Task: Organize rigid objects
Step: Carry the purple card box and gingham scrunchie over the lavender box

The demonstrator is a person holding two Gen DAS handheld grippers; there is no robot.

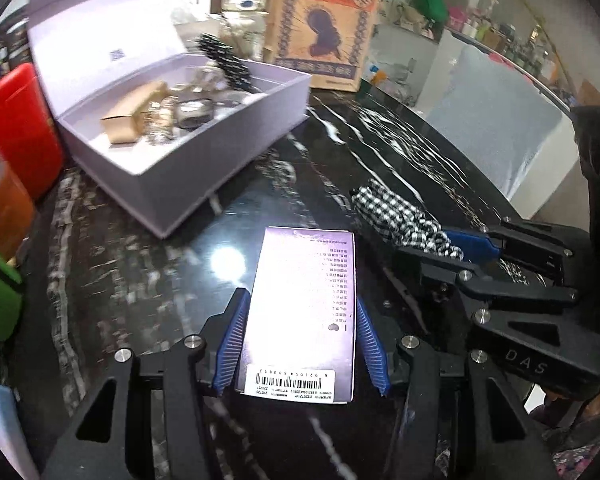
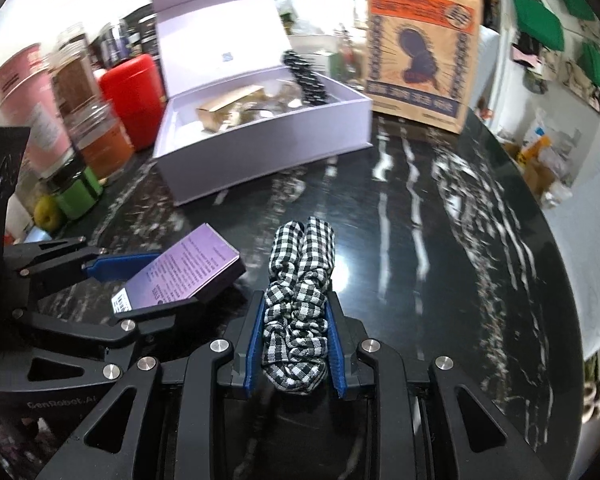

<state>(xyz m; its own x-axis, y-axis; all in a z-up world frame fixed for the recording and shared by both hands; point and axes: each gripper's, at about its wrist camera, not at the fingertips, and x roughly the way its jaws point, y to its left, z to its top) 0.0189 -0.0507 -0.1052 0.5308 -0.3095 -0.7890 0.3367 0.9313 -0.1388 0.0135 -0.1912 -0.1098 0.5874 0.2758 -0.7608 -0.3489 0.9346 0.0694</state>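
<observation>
Sitting clamped between the left tool's (image 1: 302, 344) pads, the purple carton (image 1: 304, 312).

Glossy veined stone table (image 2: 440, 240) (mirror-bright), checked cloth scrunchie (image 2: 298, 300)

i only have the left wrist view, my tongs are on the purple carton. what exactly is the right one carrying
Observer: The right tongs are shut on a black-and-white checked scrunchie, bunched lengthwise between the blue pads.
Operator: what's left of the red canister, it's cut off for me
Observer: A pink cylindrical tin and stacked glass jars stand beside the red canister.
Operator: is my carton level
Observer: No, from the right wrist view the purple carton tilts, its far end raised off the black marble table.
</observation>
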